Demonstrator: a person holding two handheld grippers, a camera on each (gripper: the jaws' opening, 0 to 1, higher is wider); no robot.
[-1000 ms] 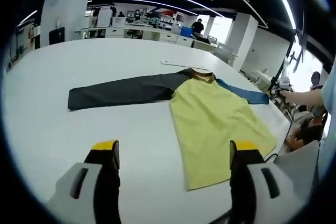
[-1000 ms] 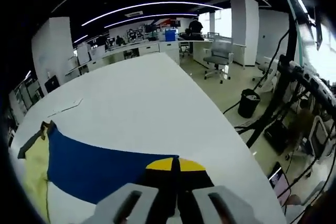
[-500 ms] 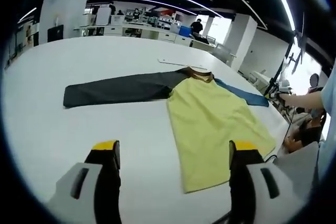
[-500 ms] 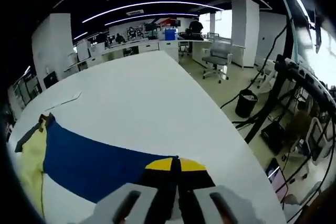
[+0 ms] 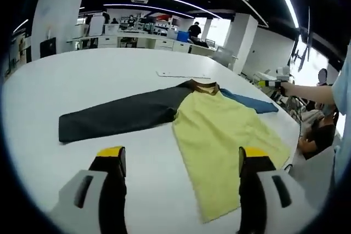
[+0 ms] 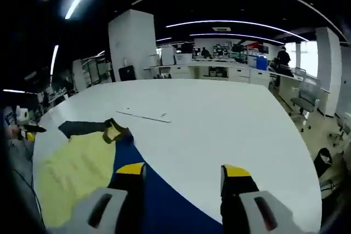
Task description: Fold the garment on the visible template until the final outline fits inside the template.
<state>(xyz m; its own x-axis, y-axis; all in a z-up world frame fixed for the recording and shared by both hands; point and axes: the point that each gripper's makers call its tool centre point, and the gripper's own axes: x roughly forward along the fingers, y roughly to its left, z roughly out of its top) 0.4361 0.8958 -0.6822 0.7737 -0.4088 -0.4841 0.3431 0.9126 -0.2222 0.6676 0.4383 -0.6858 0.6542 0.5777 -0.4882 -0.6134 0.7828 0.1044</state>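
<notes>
White tabletop [image 5: 44,97] spreads ahead of my left gripper [image 5: 178,160], jaws parted and empty; the long-sleeved garment with yellow body, charcoal and blue sleeves [image 5: 219,130] lies flat ahead, charcoal sleeve [image 5: 118,116] stretching leftward, nearest this hand. From my right gripper [image 6: 184,176], released with jaws apart, the blue sleeve [image 6: 164,201] runs between and under the jaws, its long axis towards the collar, ahead-left.
</notes>
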